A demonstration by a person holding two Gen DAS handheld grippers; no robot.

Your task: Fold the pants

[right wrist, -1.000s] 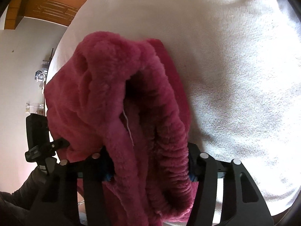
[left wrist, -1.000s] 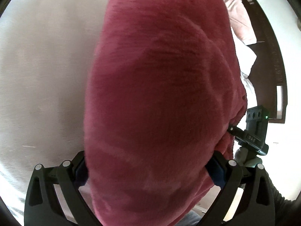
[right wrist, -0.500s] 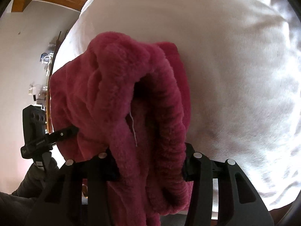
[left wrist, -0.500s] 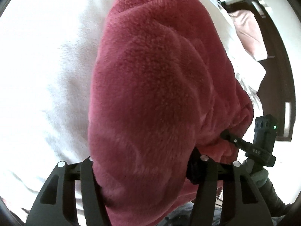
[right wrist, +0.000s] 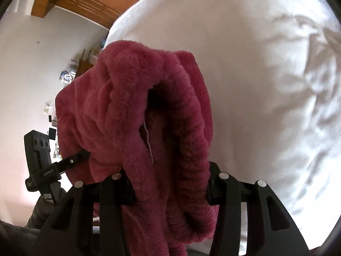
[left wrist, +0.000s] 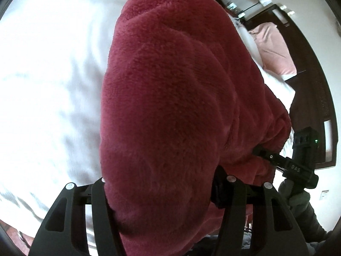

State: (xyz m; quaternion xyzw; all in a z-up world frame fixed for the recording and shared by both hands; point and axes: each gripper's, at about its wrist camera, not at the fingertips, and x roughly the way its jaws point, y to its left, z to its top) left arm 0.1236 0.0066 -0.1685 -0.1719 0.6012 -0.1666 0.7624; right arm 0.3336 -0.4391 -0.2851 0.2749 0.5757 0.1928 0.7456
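We hold the pants (left wrist: 170,106), dark red fleece, w/ both tools, lifted above the white bed (left wrist: 46,85). Left hand-held gripper (left wrist: 162,183): jaws have just been closing and are now pinching a thick fold of the fabric between them; the cloth bulges out past the fingers and fills most of that view, hanging from near to far over the bed. On the right of that view the right hand-held gripper (left wrist: 259,152) bites into the same garment at its right edge, w/ a grey sleeve (left wrist: 298,196) below it.

Right wrist view: the jaws have just been closing too, now clamped on the ribbed waistband (right wrist: 191,140), which loops up between the fingers and opens into a dark hollow. A loose white thread (right wrist: 148,143) dangles inside it. The rest of the pants bunch left of the band, towards the other tool, seen at the near left gripping the fabric edge.

Bed sheet lies far and right, wrinkled. Pink pillow (left wrist: 275,49) sits by the dark headboard (left wrist: 307,98), far right in the left view. Wooden beam (right wrist: 81,0) at far left in the right view.
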